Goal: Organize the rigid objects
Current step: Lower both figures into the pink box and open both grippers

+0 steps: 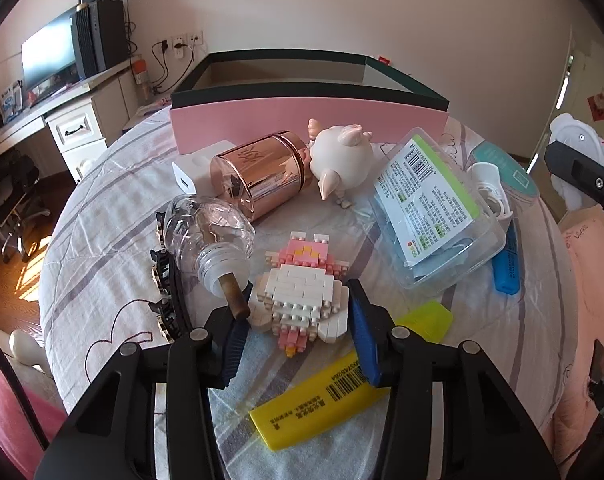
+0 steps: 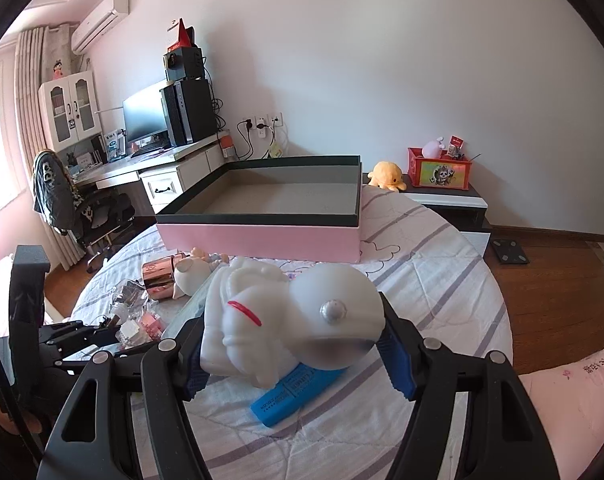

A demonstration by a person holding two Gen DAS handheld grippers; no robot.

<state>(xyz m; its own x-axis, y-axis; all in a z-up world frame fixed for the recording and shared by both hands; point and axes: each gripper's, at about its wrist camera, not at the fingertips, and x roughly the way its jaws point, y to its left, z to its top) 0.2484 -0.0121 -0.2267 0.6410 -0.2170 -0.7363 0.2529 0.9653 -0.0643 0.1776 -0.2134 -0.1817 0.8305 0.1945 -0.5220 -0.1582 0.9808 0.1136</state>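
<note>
**Two wrist views over one bed**

The left wrist camera looked down closely at clutter, facing the pink box (image 1: pixel 308 118) at 12 o'clock. The right wrist camera sat higher, facing the same box (image 2: pixel 262 240). Both shared the striped bedspread (image 1: pixel 102 208) and desk (image 2: pixel 142 170).

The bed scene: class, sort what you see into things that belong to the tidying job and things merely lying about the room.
Belongs to the job:
pink box
white figurine in the right tool
brick figure before the left tool
copper canister
glass bottle
plastic case

Just lying about:
monitor
orange plush
office chair
</note>
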